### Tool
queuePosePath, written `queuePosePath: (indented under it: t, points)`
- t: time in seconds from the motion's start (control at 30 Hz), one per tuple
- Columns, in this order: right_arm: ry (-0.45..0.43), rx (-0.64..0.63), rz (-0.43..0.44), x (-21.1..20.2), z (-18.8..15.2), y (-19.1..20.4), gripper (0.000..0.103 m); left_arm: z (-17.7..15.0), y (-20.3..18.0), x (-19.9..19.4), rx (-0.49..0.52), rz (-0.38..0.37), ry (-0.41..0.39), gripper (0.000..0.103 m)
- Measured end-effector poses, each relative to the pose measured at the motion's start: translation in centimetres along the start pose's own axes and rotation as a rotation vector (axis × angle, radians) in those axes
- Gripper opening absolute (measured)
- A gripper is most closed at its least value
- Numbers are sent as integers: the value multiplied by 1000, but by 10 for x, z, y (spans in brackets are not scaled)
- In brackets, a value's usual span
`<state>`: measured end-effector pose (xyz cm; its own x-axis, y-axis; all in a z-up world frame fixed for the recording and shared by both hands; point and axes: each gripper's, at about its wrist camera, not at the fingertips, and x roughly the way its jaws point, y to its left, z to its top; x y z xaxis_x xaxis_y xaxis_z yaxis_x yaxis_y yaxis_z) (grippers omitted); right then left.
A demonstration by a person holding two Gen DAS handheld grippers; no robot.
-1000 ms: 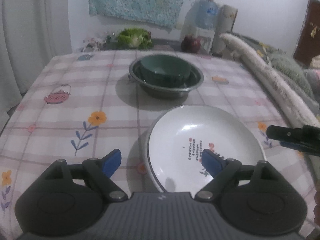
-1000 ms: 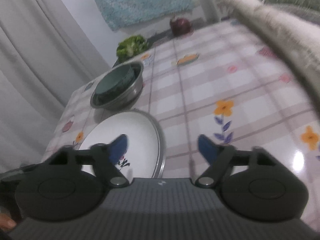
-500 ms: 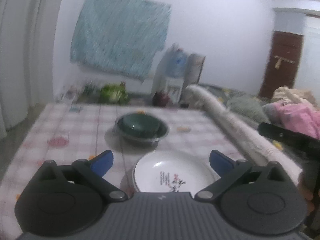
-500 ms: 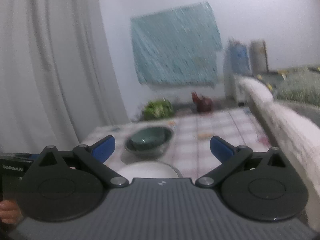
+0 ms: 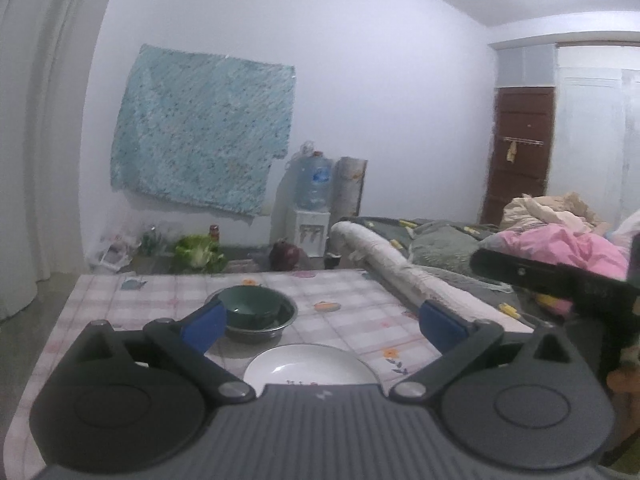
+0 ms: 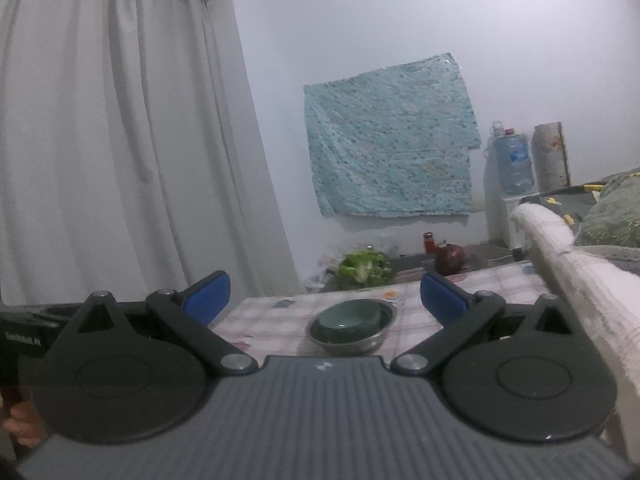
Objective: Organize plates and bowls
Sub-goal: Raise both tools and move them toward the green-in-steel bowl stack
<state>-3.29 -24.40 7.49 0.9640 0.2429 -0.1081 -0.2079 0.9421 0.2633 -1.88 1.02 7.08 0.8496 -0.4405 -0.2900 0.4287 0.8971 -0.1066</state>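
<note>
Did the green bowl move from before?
No. The green bowl sits inside the metal bowl on the table, as it did earlier. It only looks smaller because the cameras pulled up and back.

The table is covered by a checked cloth printed with flowers and small motifs. A metal bowl is set near the middle of the table, toward the far edge, and a dark green bowl is nested inside it. A white plate with a small printed pattern is placed just in front of the metal bowl, close to the near edge, its near part being hidden from view.
</note>
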Motion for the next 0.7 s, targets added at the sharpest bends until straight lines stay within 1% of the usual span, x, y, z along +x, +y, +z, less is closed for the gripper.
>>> queuePosePath:
  t: [0.33,0.53,0.7]
  points:
    - [-27,20,49,-30,1,15,102,-2,-17,-18,55,-36,-33,103]
    - [-33,51,50,-46,-7,22,102,-7,-22,-20,86,-47,-30,103]
    - [-17,63,46,-49,-11,25,102,-10,-21,-19,102,-41,-13,103]
